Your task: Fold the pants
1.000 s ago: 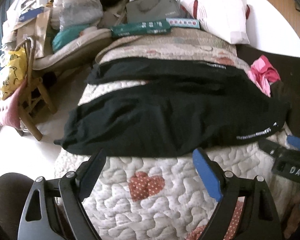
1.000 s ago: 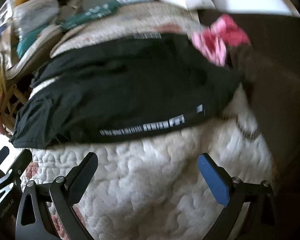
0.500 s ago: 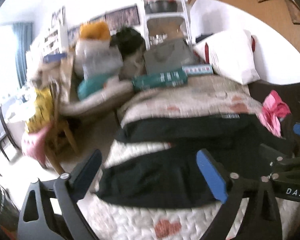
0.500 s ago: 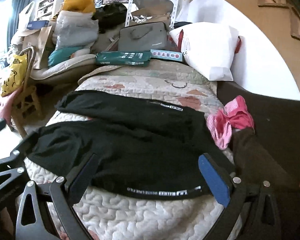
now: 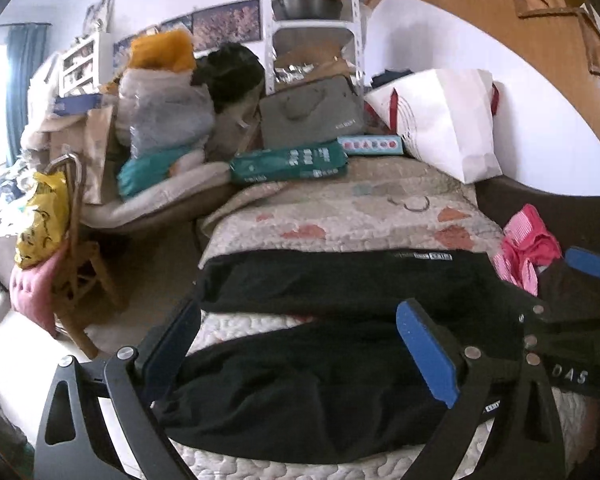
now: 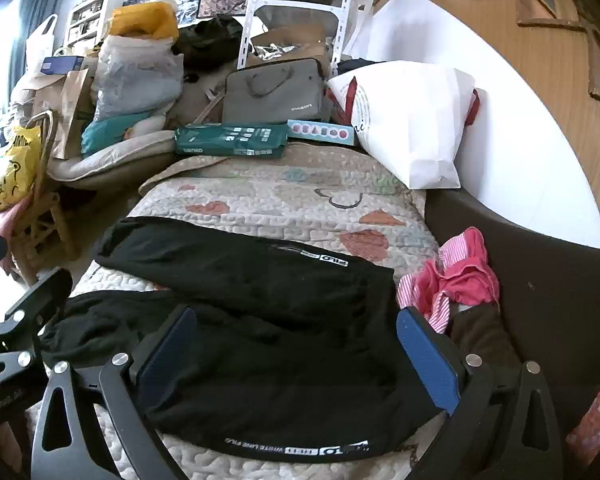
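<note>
Black pants (image 5: 308, 384) lie spread across a quilted bed cover (image 5: 340, 216), two legs pointing left with a strip of quilt between them. They also show in the right wrist view (image 6: 260, 320), with white lettering along the near edge. My left gripper (image 5: 300, 348) is open and empty above the near leg's cuff end. My right gripper (image 6: 296, 352) is open and empty above the waist part. The right gripper's blue fingertip (image 5: 588, 262) shows at the right edge of the left wrist view.
A pink striped garment (image 6: 456, 276) lies right of the pants beside a dark sofa (image 6: 548, 280). A white pillow (image 6: 412, 120), a green box (image 6: 232, 140) and a grey bag (image 6: 276, 92) stand at the bed's far end. A wooden chair (image 5: 72, 264) stands left.
Both grippers have lifted and tilted up, away from the bed's near edge. The view now takes in the far end of the bed and the room. The pants have not moved.
</note>
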Demonstrator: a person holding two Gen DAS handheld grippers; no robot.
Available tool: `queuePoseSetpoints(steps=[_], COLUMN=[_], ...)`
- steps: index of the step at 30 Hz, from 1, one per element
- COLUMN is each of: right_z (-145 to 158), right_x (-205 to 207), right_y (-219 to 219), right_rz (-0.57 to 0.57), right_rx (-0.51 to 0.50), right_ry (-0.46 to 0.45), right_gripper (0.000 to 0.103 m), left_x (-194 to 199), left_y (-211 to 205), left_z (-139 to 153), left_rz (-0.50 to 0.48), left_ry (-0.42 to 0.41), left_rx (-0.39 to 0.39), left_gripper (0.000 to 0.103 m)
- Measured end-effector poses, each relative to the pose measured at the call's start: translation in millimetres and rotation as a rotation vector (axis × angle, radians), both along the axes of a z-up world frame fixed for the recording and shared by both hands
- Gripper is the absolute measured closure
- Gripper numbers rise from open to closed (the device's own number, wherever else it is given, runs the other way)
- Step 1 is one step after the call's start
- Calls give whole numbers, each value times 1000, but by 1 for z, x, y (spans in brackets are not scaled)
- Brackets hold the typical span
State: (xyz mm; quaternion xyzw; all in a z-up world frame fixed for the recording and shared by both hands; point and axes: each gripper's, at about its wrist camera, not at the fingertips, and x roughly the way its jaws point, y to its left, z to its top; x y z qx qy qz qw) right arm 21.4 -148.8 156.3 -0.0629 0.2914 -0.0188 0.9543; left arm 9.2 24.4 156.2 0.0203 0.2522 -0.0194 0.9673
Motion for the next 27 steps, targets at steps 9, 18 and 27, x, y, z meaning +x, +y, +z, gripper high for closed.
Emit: queuePoseSetpoints(steps=[9, 18, 27], right_z=[-21, -29, -22], right_x=[34, 64, 106], right_y=[-15, -12, -2], right_rz=[-9, 30, 65], right_rx=[12, 25, 3], right_ry=[93, 203, 232], right_gripper=[1, 1, 1], left_x=[34, 64, 98], left_y=[6, 10, 19], left_z=[-25, -30, -35], left_rz=[-23, -42, -59], left_ry=[117, 165, 217], left_rx=[-31, 6, -8], left_gripper=[5, 5, 5])
